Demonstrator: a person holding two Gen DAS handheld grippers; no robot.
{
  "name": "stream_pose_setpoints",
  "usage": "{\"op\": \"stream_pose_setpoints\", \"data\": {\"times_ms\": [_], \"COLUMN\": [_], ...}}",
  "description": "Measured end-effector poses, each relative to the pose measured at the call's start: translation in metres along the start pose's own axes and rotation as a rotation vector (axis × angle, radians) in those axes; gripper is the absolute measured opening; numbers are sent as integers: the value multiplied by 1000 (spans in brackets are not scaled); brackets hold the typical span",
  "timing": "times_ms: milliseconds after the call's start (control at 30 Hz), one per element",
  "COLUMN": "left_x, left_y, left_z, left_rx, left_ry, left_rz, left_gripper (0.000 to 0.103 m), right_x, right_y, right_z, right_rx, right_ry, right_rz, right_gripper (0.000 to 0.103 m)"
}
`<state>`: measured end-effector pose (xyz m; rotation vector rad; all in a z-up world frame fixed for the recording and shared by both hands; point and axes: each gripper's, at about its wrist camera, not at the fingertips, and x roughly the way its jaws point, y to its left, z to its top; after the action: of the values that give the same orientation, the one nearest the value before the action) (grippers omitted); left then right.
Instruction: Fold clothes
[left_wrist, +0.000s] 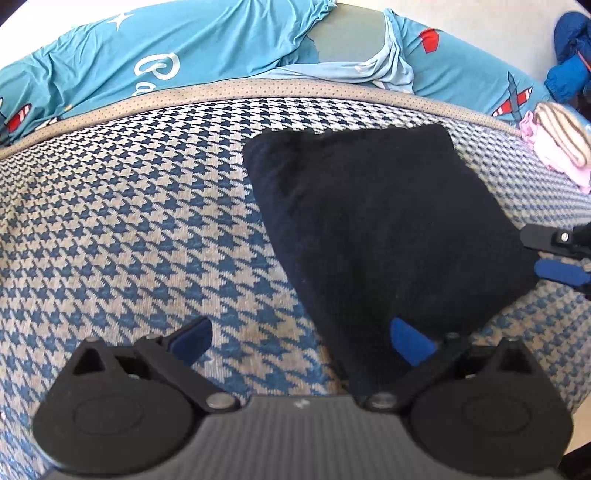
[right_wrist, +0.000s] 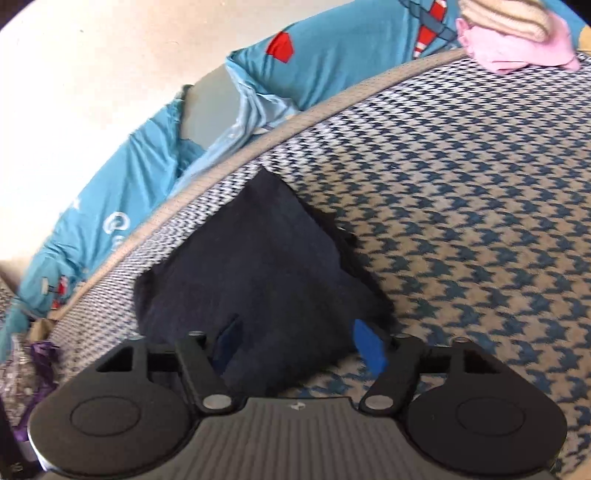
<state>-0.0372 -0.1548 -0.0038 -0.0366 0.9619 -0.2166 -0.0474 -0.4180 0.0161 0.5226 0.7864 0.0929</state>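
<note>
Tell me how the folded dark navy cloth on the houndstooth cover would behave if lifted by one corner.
The folded dark navy cloth looks soft and layered, so it would likely droop and unfold. It lies flat on the houndstooth cover, so rolling seems unlikely; pushing would probably bunch it.

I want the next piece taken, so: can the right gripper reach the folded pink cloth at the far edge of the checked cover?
Probably yes: the right gripper is open and empty, and only bare checked cover lies before the folded pink cloth.

only lettering found: white cursive script printed on the turquoise sheet (left_wrist: 207, 48) behind the houndstooth surface. in the left wrist view it reads "ca", with a second partial "ca" beneath, cut off by the beige edging. in the right wrist view the same script is blurred and unreadable. no other legible text.
</note>
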Motion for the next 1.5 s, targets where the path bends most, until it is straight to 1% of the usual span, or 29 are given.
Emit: {"op": "stream_pose_setpoints", "data": {"times_ms": [67, 133, 167, 333, 400, 500, 567, 633, 733, 800, 833, 933, 1133, 1267, 1400, 1500], "left_x": [2, 5, 7, 19, 24, 31, 36, 42, 49, 53, 55, 61, 72, 77, 81, 83], "left_y": [6, 10, 12, 25, 29, 37, 42, 46, 48, 50, 51, 53, 51, 48, 49, 50], "left_z": [10, 20, 25, 47, 54, 62, 67, 72, 79, 82, 84, 87, 92, 96, 100, 101], "left_rx": [-12, -12, -10, -28, -30, -60, -93, -113, -120, -131, -138, -140, -133, -125, -140, -160], "left_ry": [4, 3, 2, 2, 2, 9, 17, 23, 28, 36, 40, 54, 68, 67, 66, 69], "left_rz": [-31, -44, -48, -75, -84, -119, -148, -167, -183, -204, -214, -225, -248, -246, -245, -246], "left_gripper": [103, 103, 103, 103, 103, 103, 103, 103, 103, 103, 103, 103, 103, 103, 103, 103], "right_x": [3, 8, 10, 22, 27, 32, 32, 32, 28, 22, 18, 7, -6, -13, -14, -8], "right_y": [-1, -2, -3, -13, -17, -21, -21, -23, -29, -33, -36, -44, -65, -69, -71, -74], "right_z": [6, 12, 15, 27, 30, 33, 34, 35, 38, 41, 42, 45, 42, 39, 32, 29], "right_rx": [6, 16, 14, 14, 13, 8, 2, 17, 49, 71, 80, 112, 209, 209, 208, 225], "right_ry": [12, 31, 34, 37, 42, 46, 41, 36, 21, 8, 2, -6, 28, 47, 78, 104], "right_rz": [44, 77, 76, 39, 20, -7, -29, -35, -51, -57, -53, -39, -17, -27, 3, 21], "right_gripper": [54, 51, 51, 51, 49, 42, 34, 32, 22, 24, 29, 31, 34, 36, 39, 40]}}
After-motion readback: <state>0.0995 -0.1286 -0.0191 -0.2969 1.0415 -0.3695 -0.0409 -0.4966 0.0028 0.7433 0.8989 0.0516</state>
